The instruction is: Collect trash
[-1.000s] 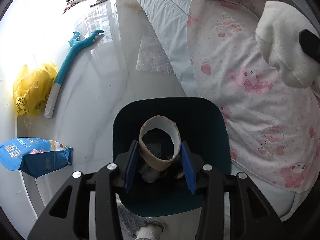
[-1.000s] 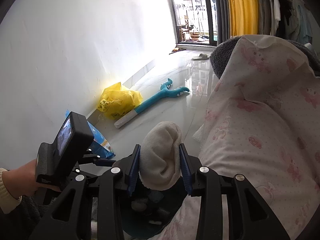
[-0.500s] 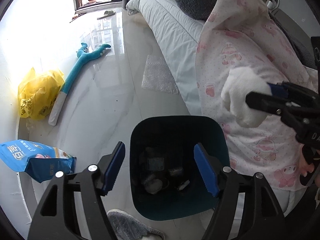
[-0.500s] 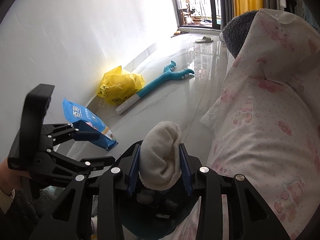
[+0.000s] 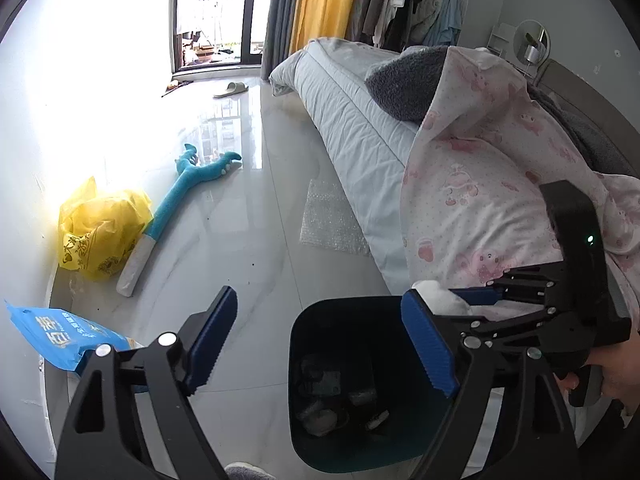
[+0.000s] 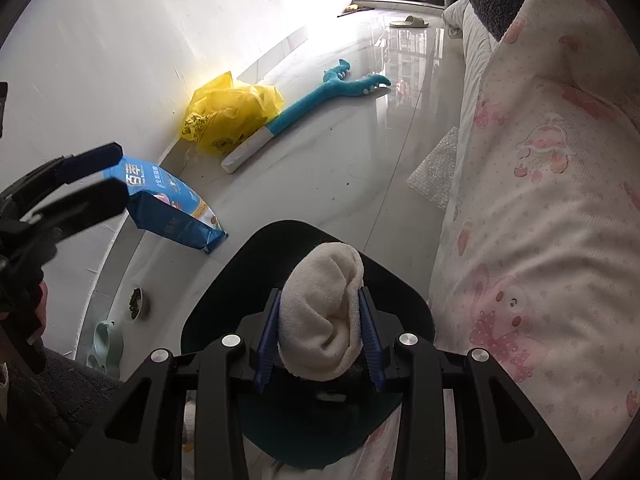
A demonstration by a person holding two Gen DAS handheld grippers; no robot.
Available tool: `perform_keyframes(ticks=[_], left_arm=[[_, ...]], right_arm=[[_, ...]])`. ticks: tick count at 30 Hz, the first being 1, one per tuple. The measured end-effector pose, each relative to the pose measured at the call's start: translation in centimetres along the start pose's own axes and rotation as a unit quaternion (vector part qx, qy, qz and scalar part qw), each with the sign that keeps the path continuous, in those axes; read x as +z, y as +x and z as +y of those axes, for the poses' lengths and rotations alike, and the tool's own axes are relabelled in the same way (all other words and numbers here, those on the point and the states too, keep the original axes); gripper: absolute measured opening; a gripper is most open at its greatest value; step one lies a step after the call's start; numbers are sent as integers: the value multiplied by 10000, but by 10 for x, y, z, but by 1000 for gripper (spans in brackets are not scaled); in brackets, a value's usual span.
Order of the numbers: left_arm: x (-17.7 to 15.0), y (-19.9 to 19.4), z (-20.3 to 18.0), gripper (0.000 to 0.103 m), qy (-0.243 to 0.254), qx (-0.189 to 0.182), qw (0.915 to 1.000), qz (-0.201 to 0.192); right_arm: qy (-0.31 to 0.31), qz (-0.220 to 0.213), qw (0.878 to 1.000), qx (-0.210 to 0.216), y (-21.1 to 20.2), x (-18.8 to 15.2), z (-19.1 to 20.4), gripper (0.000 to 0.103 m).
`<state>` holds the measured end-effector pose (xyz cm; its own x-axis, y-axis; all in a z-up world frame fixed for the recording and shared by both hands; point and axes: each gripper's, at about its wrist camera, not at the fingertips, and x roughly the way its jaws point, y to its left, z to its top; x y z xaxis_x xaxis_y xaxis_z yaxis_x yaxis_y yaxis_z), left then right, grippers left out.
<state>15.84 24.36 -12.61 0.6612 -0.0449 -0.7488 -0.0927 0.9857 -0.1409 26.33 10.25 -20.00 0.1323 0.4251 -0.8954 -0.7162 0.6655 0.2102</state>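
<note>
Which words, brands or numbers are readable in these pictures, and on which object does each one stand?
"百幸": large white characters on the blue bag, as far as I can read them; its smaller print is too small.
Dark print on the yellow plastic bag: crumpled and blurred, unreadable.
No other text is visible.

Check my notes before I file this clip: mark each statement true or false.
1. The right gripper is clamped on a white sock. True.
2. The left gripper holds a cardboard tube. False: nothing is between its opening jaws.
3. The sock hangs above the dark bin. True.
4. The bin is empty. False: scraps lie at its bottom.
5. The yellow bag lies on the bed. False: it lies on the floor by the wall.
</note>
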Motion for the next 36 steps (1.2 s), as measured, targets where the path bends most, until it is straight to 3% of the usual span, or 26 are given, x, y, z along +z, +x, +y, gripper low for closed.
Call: perform_keyframes(ticks=[4, 11, 13, 17, 23, 26, 31, 36], left_arm=[[3, -9, -5, 89, 157, 226, 9991, -321], [12, -31, -14, 92, 235, 141, 9955, -905], [17, -42, -17, 93, 162, 75, 9936, -1112], [29, -66, -26, 95, 119, 80, 9885, -1503], [35, -92, -46, 98, 176, 213, 9825, -1841], [36, -102, -59, 99, 167, 213, 9843, -1745], [29, -124, -81, 100, 386, 193, 9805, -1916], [20, -134, -101, 100, 469, 120, 9811, -1875]], right_arm=[[-23, 184, 9998, -73, 12, 0, 5, 38], [-13, 381, 9991, -164, 15, -4, 7, 39], [47, 335, 9993, -187, 8, -6, 6, 54], [102, 184, 9993, -294, -12, -12, 4, 59], [368, -471, 9973, -424, -72, -28, -1, 70], [335, -1022, 9925, -588, -115, -43, 4, 80], [348, -1780, 9766, -1157, -186, -78, 11, 90], [627, -2496, 9526, -1623, -255, -124, 9, 97]])
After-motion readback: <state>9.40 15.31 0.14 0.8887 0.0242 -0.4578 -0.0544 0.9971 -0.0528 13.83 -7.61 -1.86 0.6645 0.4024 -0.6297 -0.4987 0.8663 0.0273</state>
